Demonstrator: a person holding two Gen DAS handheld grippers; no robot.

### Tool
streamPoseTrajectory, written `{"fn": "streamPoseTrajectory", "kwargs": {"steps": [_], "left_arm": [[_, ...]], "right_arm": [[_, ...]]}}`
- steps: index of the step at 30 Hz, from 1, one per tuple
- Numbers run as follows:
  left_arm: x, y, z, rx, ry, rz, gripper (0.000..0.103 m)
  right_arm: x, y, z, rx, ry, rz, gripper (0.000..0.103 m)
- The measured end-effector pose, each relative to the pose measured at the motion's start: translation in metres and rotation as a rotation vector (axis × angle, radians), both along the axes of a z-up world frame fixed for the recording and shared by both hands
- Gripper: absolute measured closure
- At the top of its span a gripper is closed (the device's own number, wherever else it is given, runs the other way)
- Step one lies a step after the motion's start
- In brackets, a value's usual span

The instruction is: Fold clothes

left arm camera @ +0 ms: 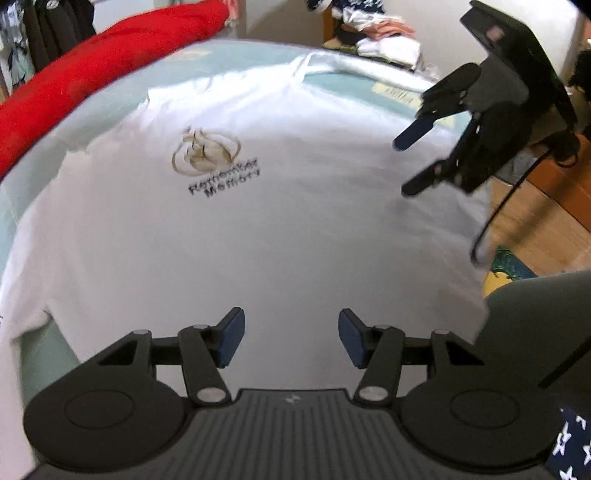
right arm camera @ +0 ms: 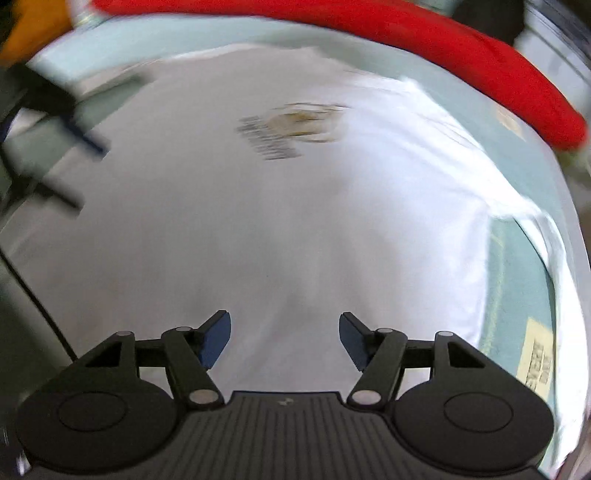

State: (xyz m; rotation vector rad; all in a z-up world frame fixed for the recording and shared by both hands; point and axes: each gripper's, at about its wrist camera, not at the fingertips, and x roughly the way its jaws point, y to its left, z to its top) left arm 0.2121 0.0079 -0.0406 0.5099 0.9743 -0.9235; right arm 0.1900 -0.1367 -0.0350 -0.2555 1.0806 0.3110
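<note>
**White T-shirt lies flat on a pale table, both tongs parted and empty**

The right wrist view is smeared by motion: the print on the white T-shirt is a streak there, and the left gripper at the left edge of the frame shows only as dark blurred bars. In the left wrist view the shirt's lower hem is hidden behind the tool body at the bottom of the frame, and its left sleeve is cut off by the frame edge. The small label on the table near the upper right is too blurred to read.

The shirt lies spread face up on a pale blue-green table, collar toward the top of the frame, with a brown emblem and the words "Remember Memory" left of centre. A red cloth lies along the table's upper-left edge. Beyond the far edge sits a heap of clothes; dark garments hang at the upper left, and wooden floor shows at the right.

The left gripper hangs over the shirt's lower part, its jaws moderately apart with only cloth below them and nothing pinched. The right gripper, at the upper right of the frame, hovers over the shirt's right side; its blue-padded jaws stand fairly wide and hold nothing. Its own view shows the same open gap above plain white fabric.
</note>
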Motion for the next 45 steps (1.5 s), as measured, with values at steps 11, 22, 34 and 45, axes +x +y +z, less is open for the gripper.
{"fn": "streamPoseTrajectory", "kwargs": {"steps": [11,22,34,45], "left_arm": [[-0.007,0.048,0.015,0.021,0.022,0.179,0.044],[0.093,0.032,-0.019,-0.091,-0.045,0.369,0.044],[0.098,0.041,0.006,-0.053,0.057,0.643,0.041],[0.175,-0.015,-0.025,-0.092,-0.052,0.877,0.041]], "right_arm": [[-0.033,-0.034,-0.013,0.073,0.178,-0.219,0.008],[0.069,-0.032,-0.016,0.069,-0.001,-0.246,0.005],[0.06,-0.057,-0.024,0.176,0.067,-0.198,0.0],[0.172,-0.085,-0.002,0.227,-0.094,-0.058,0.0]]}}
